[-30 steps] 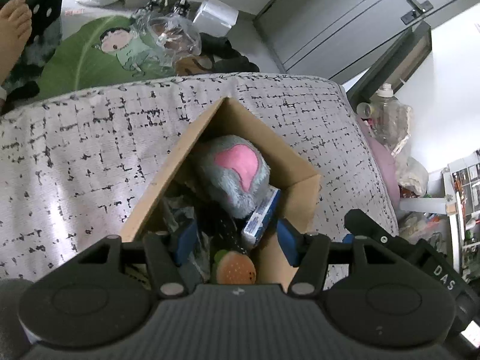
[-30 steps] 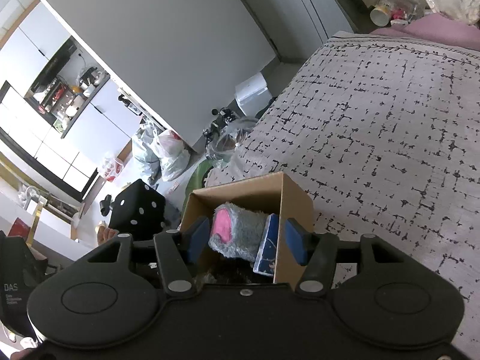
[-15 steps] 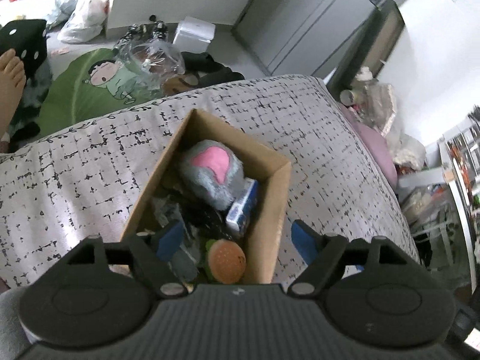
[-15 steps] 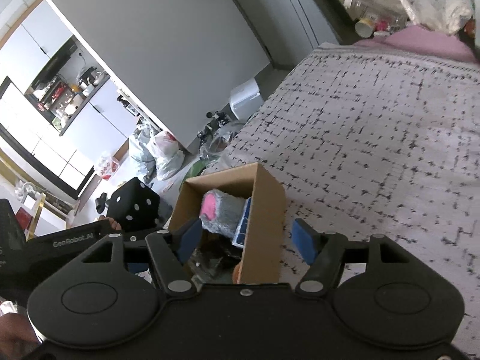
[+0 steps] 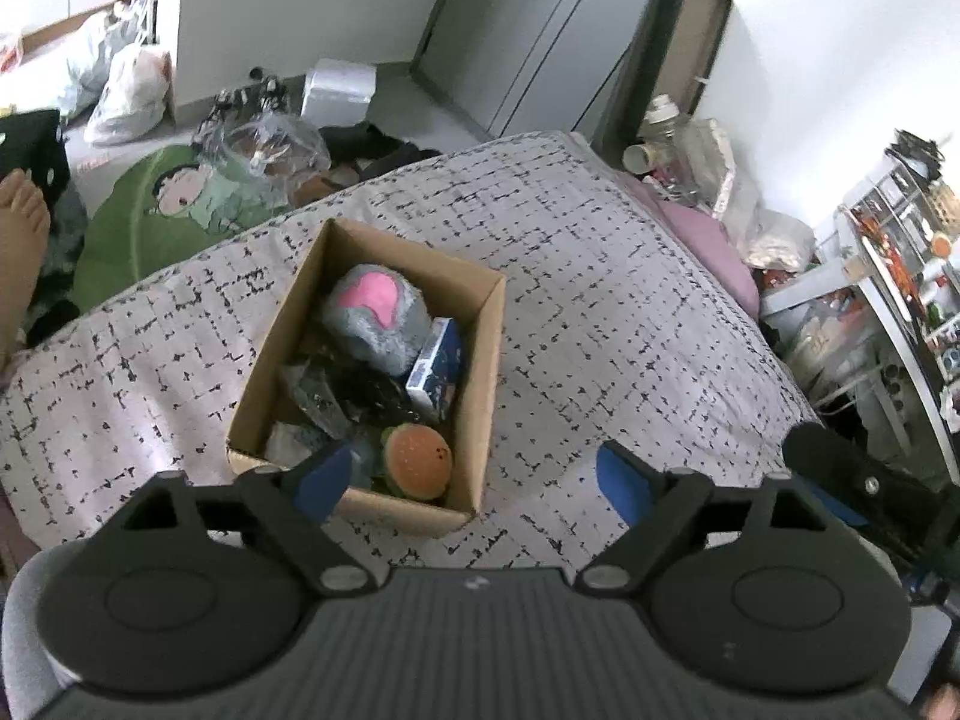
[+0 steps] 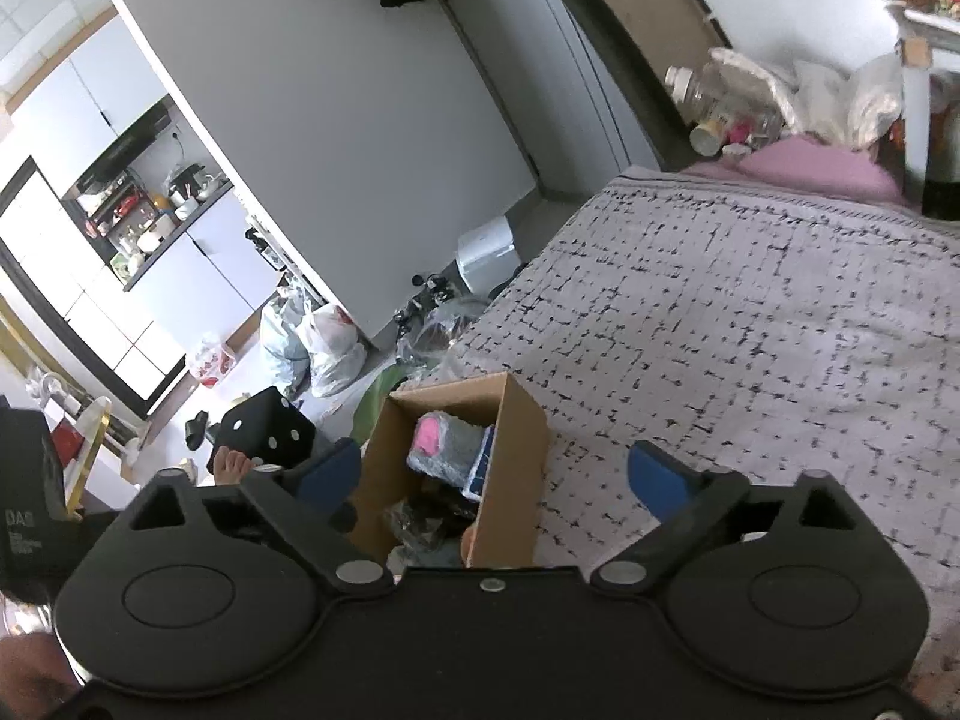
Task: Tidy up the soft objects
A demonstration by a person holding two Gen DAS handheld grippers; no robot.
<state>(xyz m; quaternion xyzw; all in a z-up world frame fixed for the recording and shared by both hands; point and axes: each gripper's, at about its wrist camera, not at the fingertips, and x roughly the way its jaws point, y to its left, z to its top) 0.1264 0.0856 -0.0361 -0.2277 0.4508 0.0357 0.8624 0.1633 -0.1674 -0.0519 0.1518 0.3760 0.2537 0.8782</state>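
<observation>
— On the bed (image 5: 600, 312), how many boxes?
— One cardboard box (image 5: 489, 360), open at the top, resting on the checked cover near the bed's edge. Its long axis runs away from the left camera, tipped a little to the right.
— And inside it?
— One grey plush with a pink patch (image 5: 375, 318) at the far end, pink side up. One blue carton (image 5: 435, 369) leans against the right wall just beside the plush. One burger-shaped toy (image 5: 417, 459) sits at the near end. Between them lies dark crumpled stuff I cannot sort out.
— The grippers?
— Two. The left gripper (image 5: 468, 477) hangs above the box's near end, fingers wide apart, gripping nothing. The right gripper (image 6: 495, 474) hovers over the same box (image 6: 516, 480), fingers likewise spread and bare.
</observation>
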